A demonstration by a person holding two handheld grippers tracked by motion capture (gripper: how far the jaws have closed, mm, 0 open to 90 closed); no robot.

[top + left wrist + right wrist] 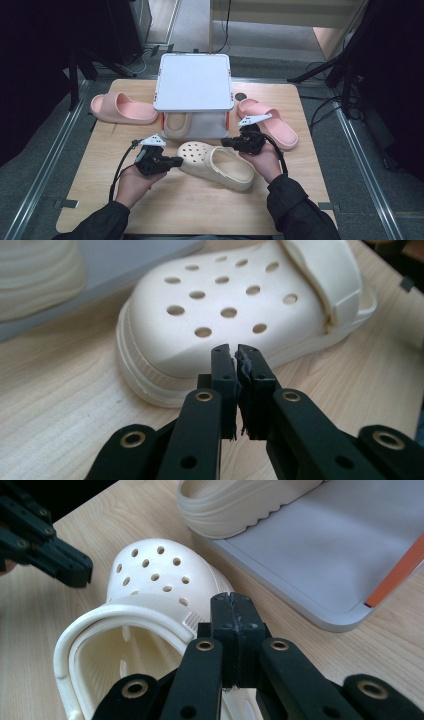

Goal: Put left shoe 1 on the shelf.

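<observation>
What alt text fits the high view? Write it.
A person's two shut grippers, left and right, flank a cream clog on a wooden table. Behind it a small grey rack shelters a cream slide, with pink slides at left and right.

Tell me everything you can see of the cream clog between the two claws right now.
The cream foam-like clog with round holes over its toe lies upright, sole down, on the light wooden table, in front of the grey two-level shoe rack. Its heel strap is folded forward over the instep, leaving the opening bare. The toe points toward the left claw, whose jaws are shut and empty just short of it. The right claw, also shut, hovers by the instep side. Neither clearly touches it.
</observation>
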